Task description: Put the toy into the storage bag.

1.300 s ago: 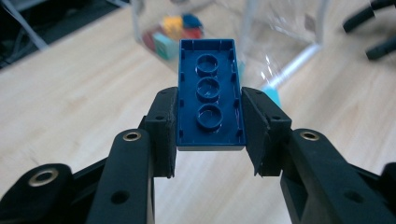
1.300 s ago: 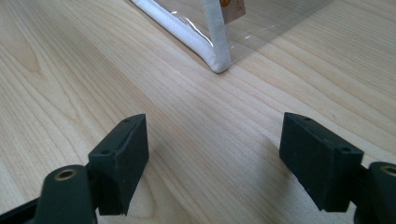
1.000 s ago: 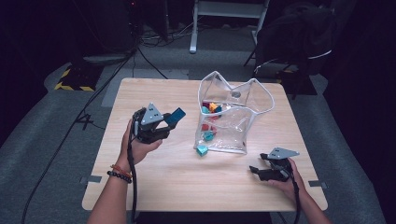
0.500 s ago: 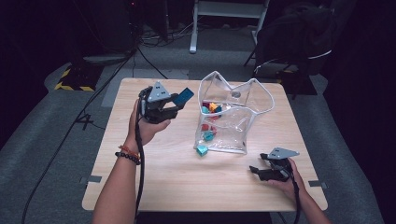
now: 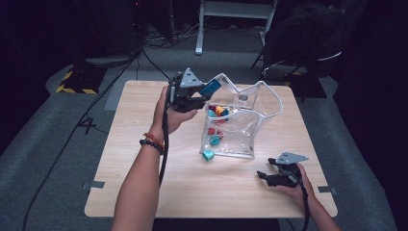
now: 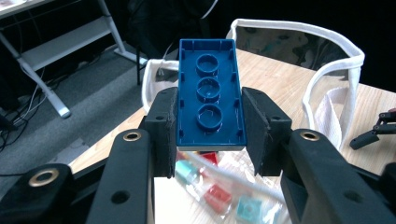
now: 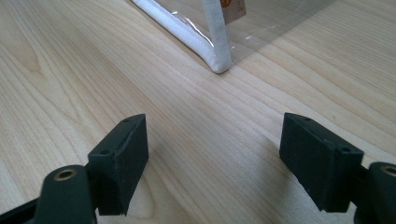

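One clear bag with white edging stands on one wooden desk. One dark blue brick is up beside the bag's mouth. One teal brick lies just outside the bag's lower corner. Inside the bag are several small red, teal and yellow bricks, too jumbled to count. There are two tongs: left, right.

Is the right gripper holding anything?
No, the right gripper has its jaws wide apart over the bare table.

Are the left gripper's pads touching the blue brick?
Touching. The left gripper view shows the left gripper with both pads pressed on the long sides of the blue brick.
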Tool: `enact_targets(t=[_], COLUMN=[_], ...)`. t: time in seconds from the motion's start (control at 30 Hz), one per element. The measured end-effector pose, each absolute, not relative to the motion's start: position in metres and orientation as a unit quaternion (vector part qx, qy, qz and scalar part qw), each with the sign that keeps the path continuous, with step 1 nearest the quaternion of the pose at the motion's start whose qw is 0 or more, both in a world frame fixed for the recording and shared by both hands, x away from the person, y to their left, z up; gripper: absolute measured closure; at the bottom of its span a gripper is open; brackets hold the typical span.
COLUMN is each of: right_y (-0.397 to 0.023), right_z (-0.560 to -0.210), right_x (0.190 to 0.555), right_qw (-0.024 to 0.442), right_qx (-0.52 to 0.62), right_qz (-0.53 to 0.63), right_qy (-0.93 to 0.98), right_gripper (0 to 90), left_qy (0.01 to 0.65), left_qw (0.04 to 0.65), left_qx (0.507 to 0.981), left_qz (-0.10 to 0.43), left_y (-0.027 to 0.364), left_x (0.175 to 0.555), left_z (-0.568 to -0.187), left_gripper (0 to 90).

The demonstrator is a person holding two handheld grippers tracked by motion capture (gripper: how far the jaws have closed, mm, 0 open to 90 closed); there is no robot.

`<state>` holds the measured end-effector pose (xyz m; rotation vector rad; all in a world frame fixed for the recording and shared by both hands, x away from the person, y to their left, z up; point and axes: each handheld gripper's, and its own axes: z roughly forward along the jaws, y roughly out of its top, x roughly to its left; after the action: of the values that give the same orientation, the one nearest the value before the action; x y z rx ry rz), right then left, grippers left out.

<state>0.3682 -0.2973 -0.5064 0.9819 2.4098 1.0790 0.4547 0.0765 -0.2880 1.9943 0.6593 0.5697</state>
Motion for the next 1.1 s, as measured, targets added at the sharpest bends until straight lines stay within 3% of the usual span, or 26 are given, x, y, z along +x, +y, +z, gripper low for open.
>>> enact_targets(t=[0.43, 0.93, 1.07, 1.1], right_y=[-0.297, -0.297, -0.297, -0.297], right_z=[-0.506, -0.506, -0.506, -0.506], right_x=[0.368, 0.368, 0.368, 0.368], right_qw=[0.162, 0.161, 0.161, 0.161], right_qx=[0.344, 0.343, 0.343, 0.343], right_qz=[0.378, 0.378, 0.378, 0.378], right_qy=[0.844, 0.844, 0.844, 0.845], right_gripper=[24.1, 24.2, 24.1, 24.1], left_qy=[0.262, 0.305, 0.326, 0.329], left_qw=[0.429, 0.423, 0.436, 0.438], left_qx=[0.838, 0.829, 0.814, 0.812], left_qz=[0.213, 0.203, 0.201, 0.202], left_y=[0.034, 0.026, 0.03, 0.031], left_x=[0.477, 0.491, 0.494, 0.493], left_z=[-0.302, -0.321, -0.323, -0.323], left_gripper=[59.1, 58.8, 46.3, 46.8])
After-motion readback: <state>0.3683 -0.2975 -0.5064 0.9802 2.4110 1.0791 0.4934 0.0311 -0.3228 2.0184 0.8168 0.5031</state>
